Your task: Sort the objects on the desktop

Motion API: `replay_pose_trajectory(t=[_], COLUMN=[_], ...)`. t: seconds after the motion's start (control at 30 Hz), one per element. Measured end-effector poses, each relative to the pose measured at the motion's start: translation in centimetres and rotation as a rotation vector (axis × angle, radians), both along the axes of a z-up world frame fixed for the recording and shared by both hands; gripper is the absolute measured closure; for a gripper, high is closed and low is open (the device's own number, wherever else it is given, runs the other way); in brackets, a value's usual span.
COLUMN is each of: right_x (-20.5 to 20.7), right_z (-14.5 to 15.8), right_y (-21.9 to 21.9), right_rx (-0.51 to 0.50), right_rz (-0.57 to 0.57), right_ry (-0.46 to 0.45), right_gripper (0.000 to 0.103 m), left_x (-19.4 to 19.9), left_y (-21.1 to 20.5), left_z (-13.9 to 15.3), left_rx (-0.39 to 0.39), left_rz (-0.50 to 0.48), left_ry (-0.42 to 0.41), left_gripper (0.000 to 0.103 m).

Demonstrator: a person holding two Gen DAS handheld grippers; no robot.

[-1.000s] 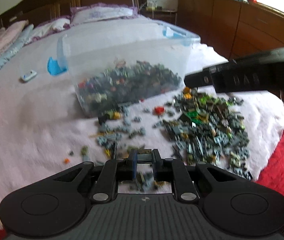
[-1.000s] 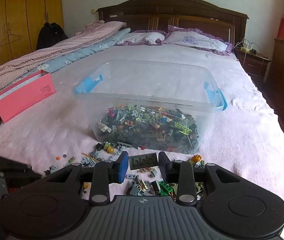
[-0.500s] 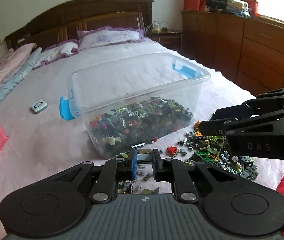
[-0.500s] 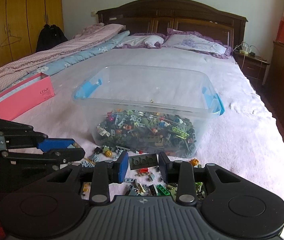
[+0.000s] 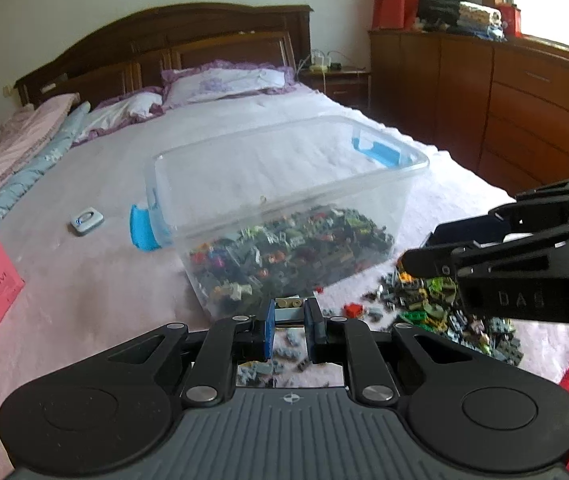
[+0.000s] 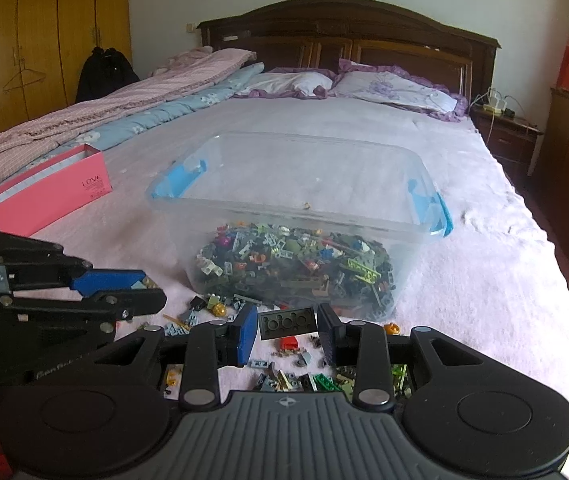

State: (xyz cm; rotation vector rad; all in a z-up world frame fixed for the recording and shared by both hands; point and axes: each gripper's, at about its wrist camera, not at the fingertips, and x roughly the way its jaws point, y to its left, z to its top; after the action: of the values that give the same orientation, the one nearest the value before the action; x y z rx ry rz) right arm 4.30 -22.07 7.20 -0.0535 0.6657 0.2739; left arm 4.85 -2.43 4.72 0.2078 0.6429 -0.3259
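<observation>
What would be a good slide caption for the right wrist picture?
Right claw holds a dark brick before a clear bin of toy bricks on a bed.

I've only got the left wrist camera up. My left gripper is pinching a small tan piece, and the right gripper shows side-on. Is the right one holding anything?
Observer: Yes. In the right wrist view the right gripper is shut on a dark grey brick, studs facing the camera.
Operator: Is that brick over the bin?
Observer: No. The near rim of the clear bin lies beyond the brick, and only loose pieces lie under it.
Operator: What's the pink thing at my left edge?
Observer: A pink box, open at the top, with LOVE printed on its side.
</observation>
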Motion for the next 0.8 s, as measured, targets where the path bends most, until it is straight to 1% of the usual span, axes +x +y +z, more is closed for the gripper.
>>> replay_pose_trajectory(t=[0.23,0.47,0.67,0.8], right_x=[0.9,2.6,5.2,7.5], right_z=[0.6,2.0,3.6,4.2], right_y=[0.4,0.7,0.4,0.1], right_rx=[-0.011,-0.025,-0.043,-0.054], right_rz=[0.015,0.030,0.032,0.030], right_ry=[-0.022,-0.069,-0.110,-0.119], right_gripper=[0.068,0.068,0.068,0.068], left_x=[1.5,4.3,7.3,9.3], left_y=[-0.1,-0.1,0.0,-0.2], left_z=[1.4,2.9,3.6,3.6], left_rx=[0.002,0.000,-0.015,0.002], left_rz=[0.004,0.010,0.022,0.027], left_ry=[-0.049,-0.099,-0.100,-0.101], left_gripper=[0.086,0.086,0.086,0.086])
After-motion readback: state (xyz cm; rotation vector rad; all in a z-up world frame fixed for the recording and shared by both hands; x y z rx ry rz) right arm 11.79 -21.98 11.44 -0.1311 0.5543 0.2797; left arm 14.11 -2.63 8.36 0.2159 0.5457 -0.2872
